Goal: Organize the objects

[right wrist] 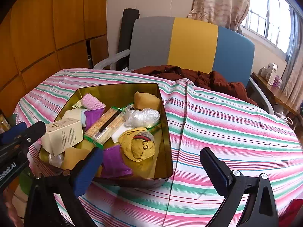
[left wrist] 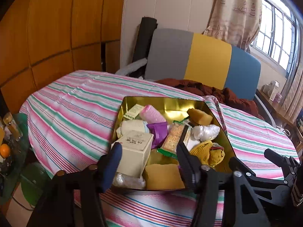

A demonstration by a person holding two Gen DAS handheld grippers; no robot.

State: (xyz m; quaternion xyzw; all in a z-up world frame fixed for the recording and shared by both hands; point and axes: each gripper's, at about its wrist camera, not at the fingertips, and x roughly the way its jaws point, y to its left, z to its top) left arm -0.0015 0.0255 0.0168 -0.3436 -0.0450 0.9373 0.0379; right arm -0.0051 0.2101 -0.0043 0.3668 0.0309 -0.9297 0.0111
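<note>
A gold tin (left wrist: 170,102) (right wrist: 166,132) sits on the striped tablecloth (left wrist: 75,113), holding several items. Among them are a cream carton (left wrist: 136,151) (right wrist: 62,136), a pink roll (left wrist: 151,114), a cracker packet (left wrist: 173,136) (right wrist: 106,126), purple packets (right wrist: 113,162), yellow sponges (left wrist: 162,176) (right wrist: 145,98), a white plastic bag (right wrist: 142,117) and a yellow knitted piece (left wrist: 204,151) (right wrist: 140,145). My left gripper (left wrist: 149,158) is open over the tin's near end, its fingers on either side of the cream carton and apart from it on the right. My right gripper (right wrist: 151,167) is open wide and empty, one finger over the tin's near corner.
A grey, yellow and blue chair (right wrist: 193,41) with a dark red jacket (right wrist: 208,79) stands behind the table. Wooden cabinets (left wrist: 47,28) line the left wall. An orange (left wrist: 4,150) and jars sit low at the left. A shelf with boxes (right wrist: 272,75) is under the window.
</note>
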